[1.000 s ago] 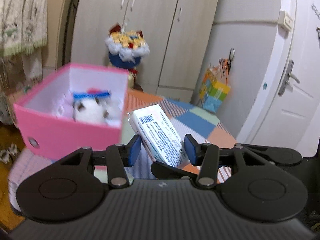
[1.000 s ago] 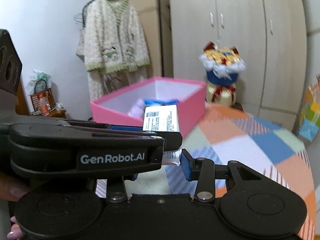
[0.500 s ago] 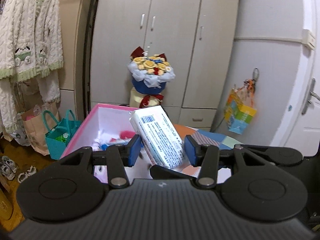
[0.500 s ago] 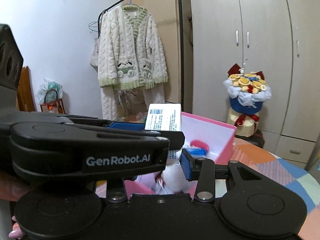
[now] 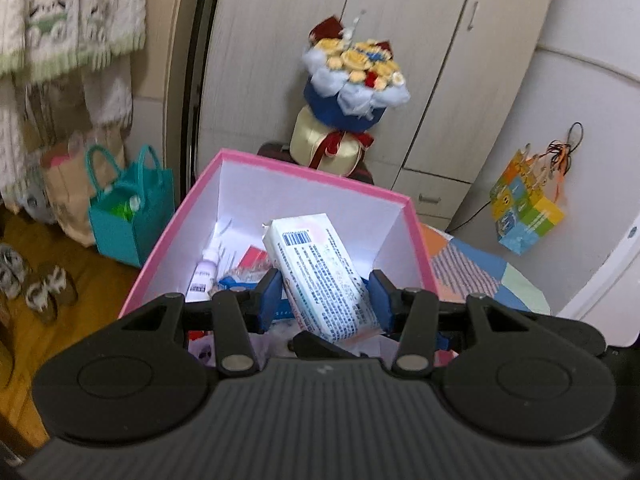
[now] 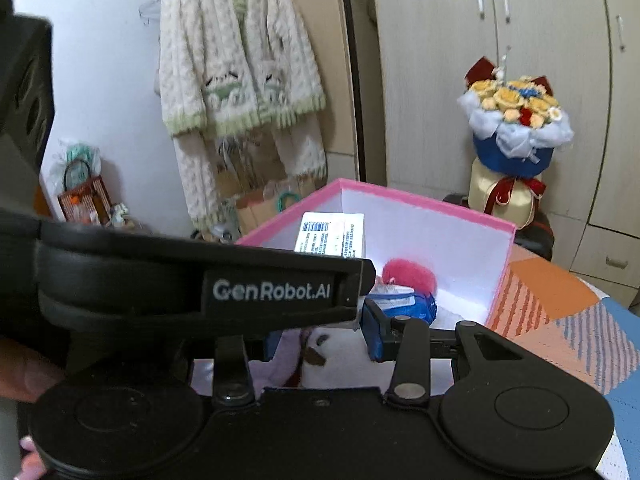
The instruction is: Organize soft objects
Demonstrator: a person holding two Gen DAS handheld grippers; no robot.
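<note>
The left gripper (image 5: 325, 294) has carried the white tissue pack (image 5: 320, 276) from above the patchwork tablecloth (image 5: 472, 268), where it hung 1 second ago, to a spot over the open pink box (image 5: 304, 168); half a second ago the pack was only at the box's near wall, and now it tilts down into the cavity with its barcode end pointing at the far wall. Both blue pads pinch the pack's sides, so the left claw is clamped on it and nothing has been let go yet. This reads as the last stretch of a placing step: a release here should drop the pack onto the things already inside, which include a small white bottle (image 5: 206, 270), a blue packet (image 6: 404, 300), a pink pom-pom (image 6: 410, 276) and a white plush (image 6: 340, 360). The right gripper (image 6: 316, 336) sits just behind and right of the left one, its fingers spread with nothing between them, though the left tool's body hides 1 finger, so that is likely rather than certain. The box stands on the tablecloth at the table's edge. Beyond it are a flower bouquet (image 5: 356, 80), pale wardrobe doors (image 5: 400, 40), a hanging knit cardigan (image 6: 236, 68) and a teal bag (image 5: 128, 208) on the wooden floor.
</note>
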